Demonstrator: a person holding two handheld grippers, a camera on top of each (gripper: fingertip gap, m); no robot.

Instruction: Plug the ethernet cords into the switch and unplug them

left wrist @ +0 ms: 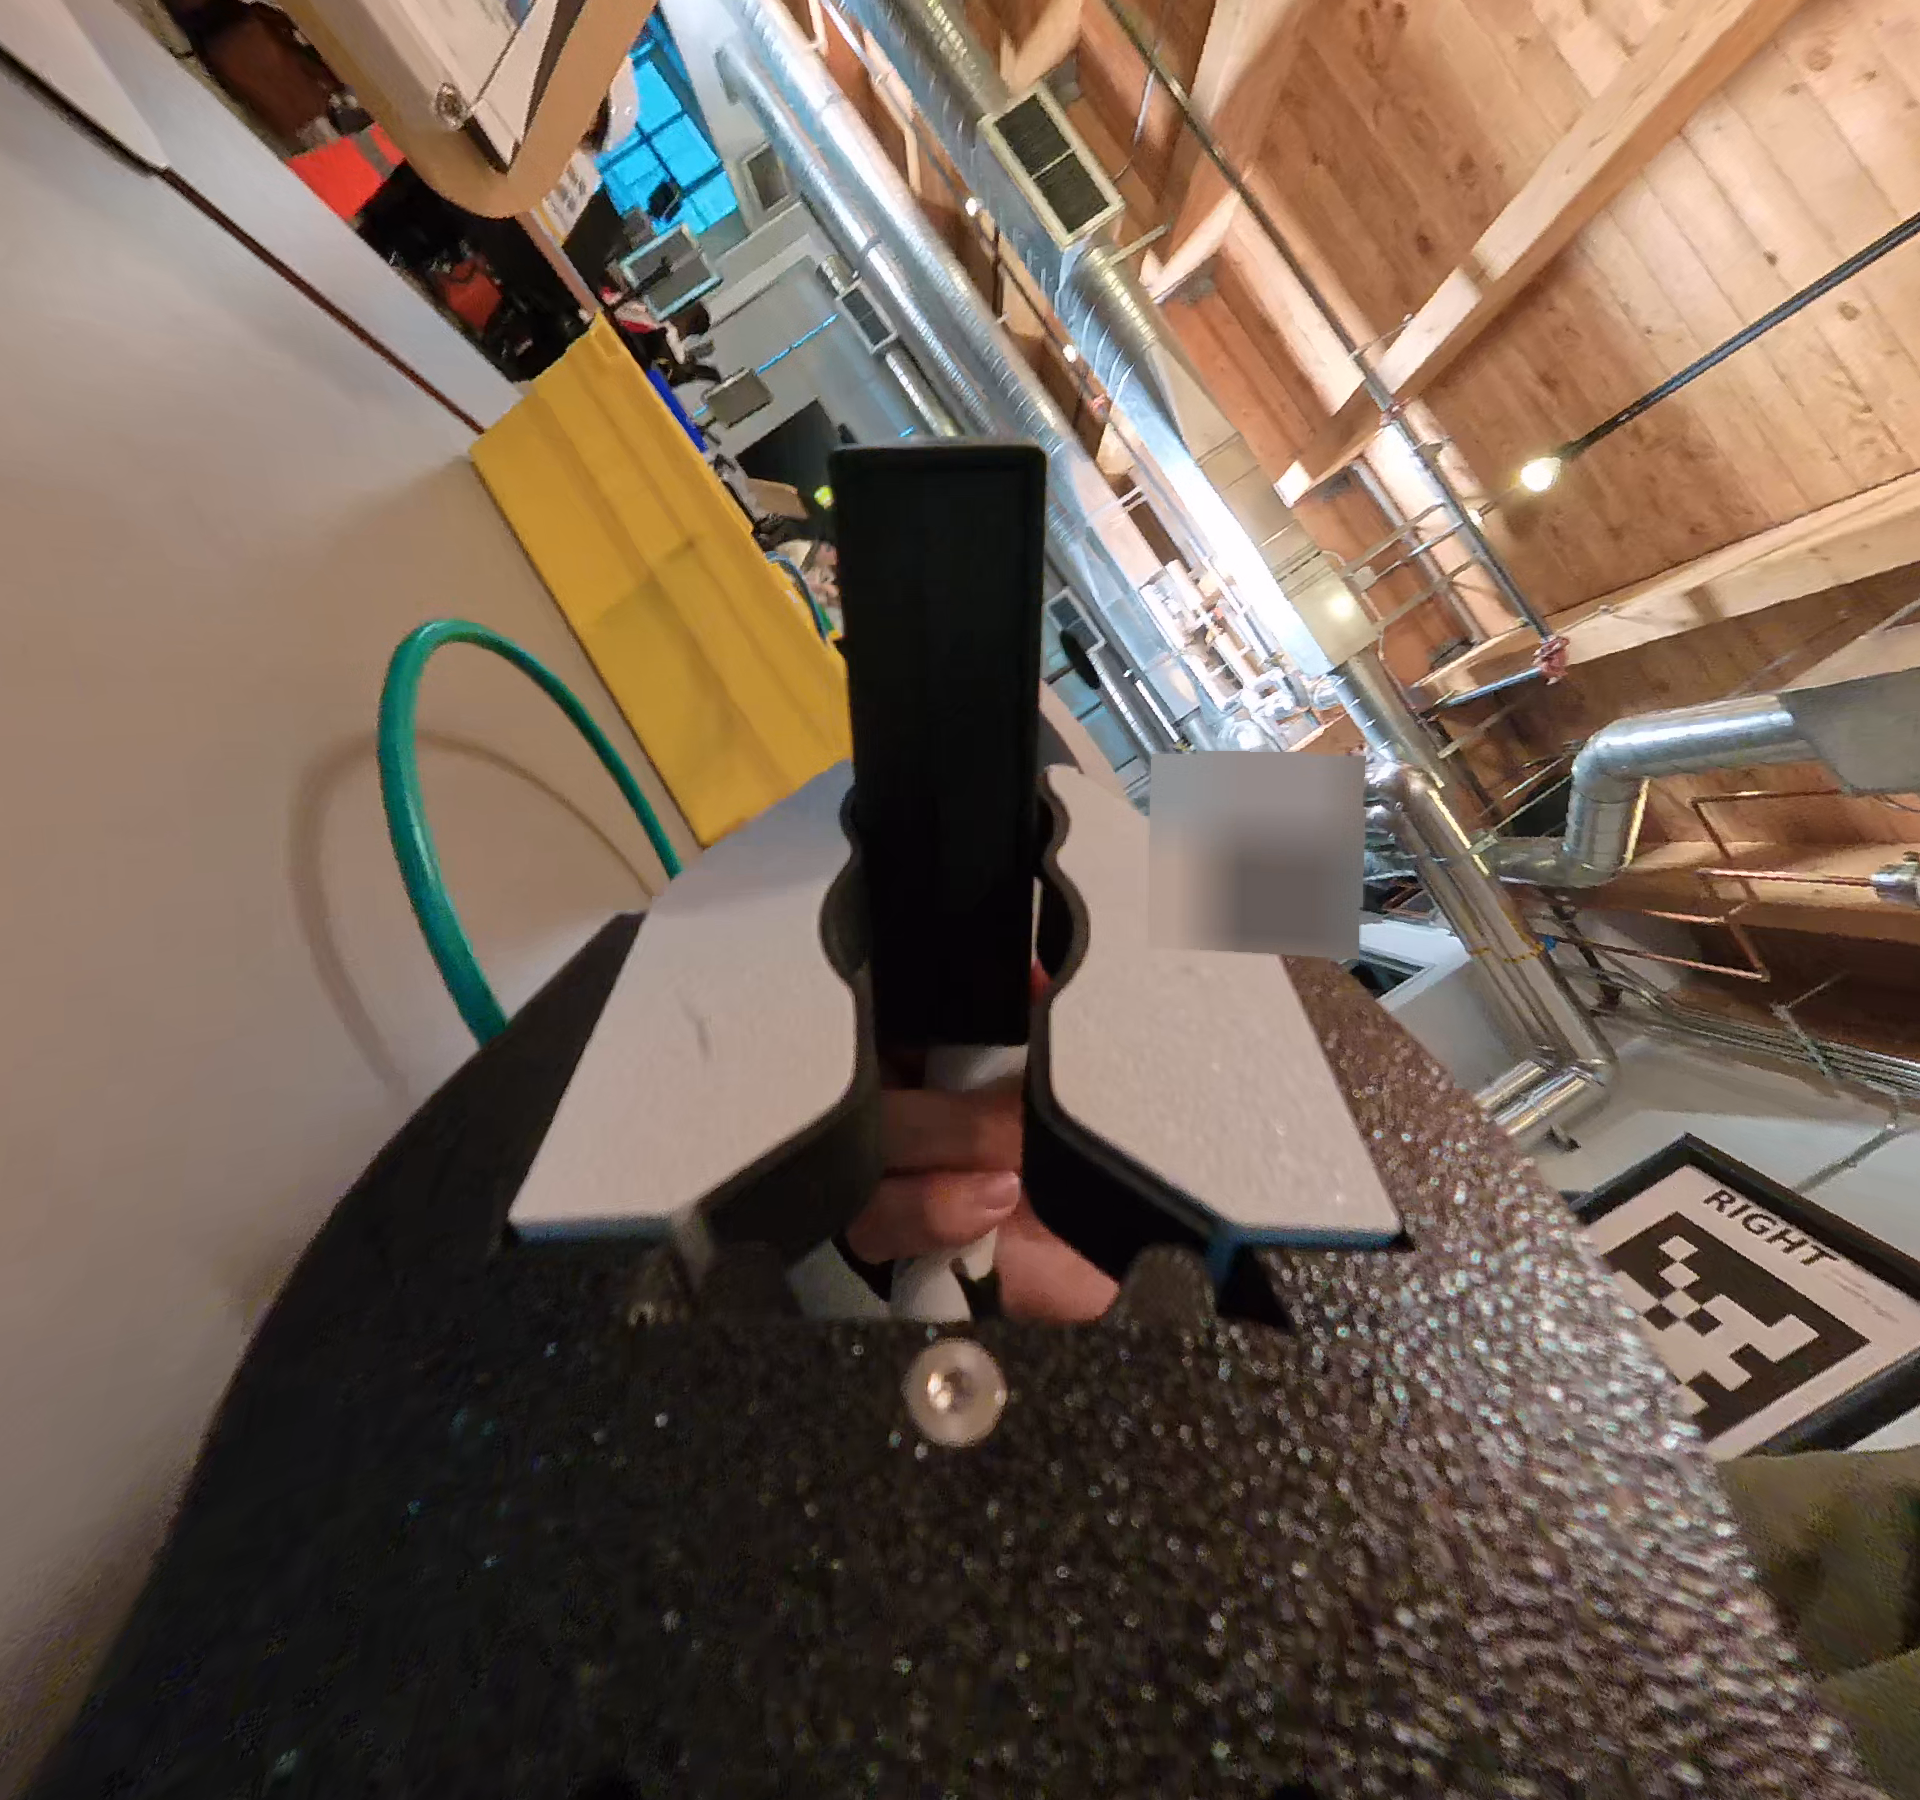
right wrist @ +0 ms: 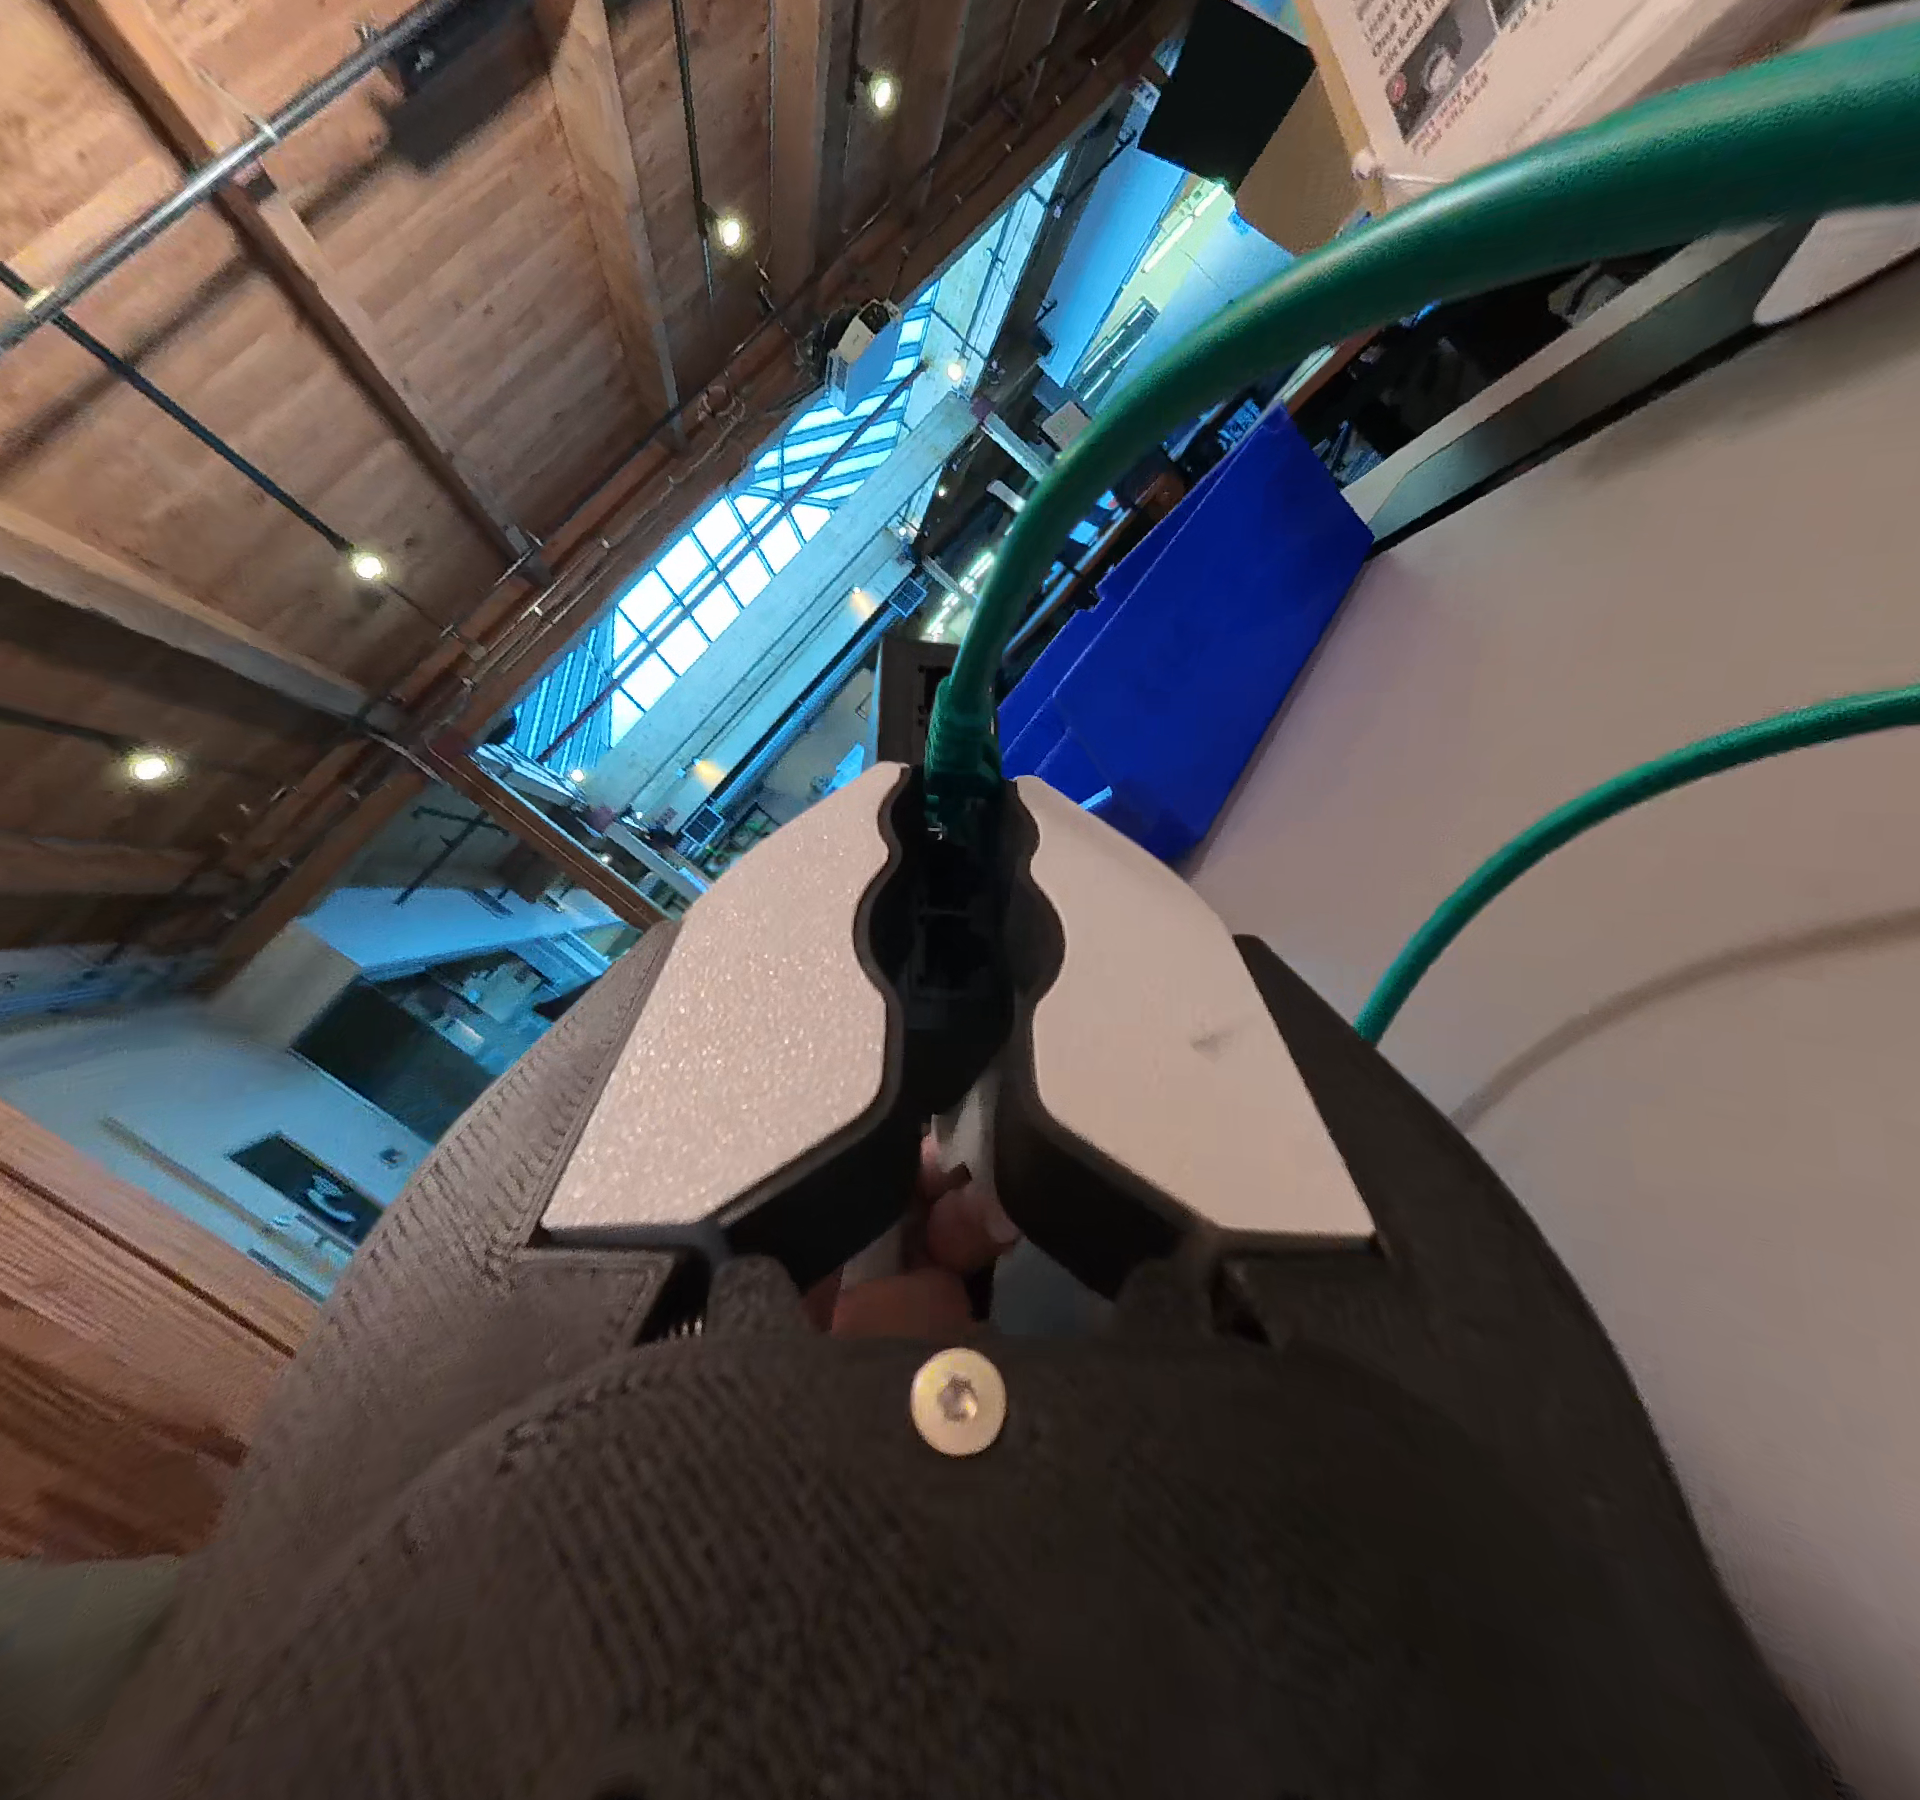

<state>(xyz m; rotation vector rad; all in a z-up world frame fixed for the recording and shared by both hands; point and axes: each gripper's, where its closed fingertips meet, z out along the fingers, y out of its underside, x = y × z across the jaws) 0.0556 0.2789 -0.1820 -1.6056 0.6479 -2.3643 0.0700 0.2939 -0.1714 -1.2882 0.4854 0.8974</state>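
In the left wrist view my left gripper (left wrist: pixel 940 815) is shut on the black switch (left wrist: pixel 940 711), a flat black box that stands up between the fingers and points toward the ceiling. A green ethernet cord (left wrist: pixel 416 784) arches over the white table to its left. In the right wrist view my right gripper (right wrist: pixel 961 794) is shut on the green plug (right wrist: pixel 961 753) of a green cord (right wrist: pixel 1299 264), right at the port face of the switch (right wrist: pixel 909 680). I cannot tell how deep the plug sits. A second green cord (right wrist: pixel 1558 836) curves over the table on the right.
The white table (left wrist: pixel 156 607) lies to the left, with a yellow bin (left wrist: pixel 644 555) behind it. A blue bin (right wrist: pixel 1195 649) and a white instruction board (right wrist: pixel 1475 5) stand beyond the right gripper. The right gripper's marker tag (left wrist: pixel 1756 1324) shows at lower right. Wooden ceiling and metal ducts fill the background.
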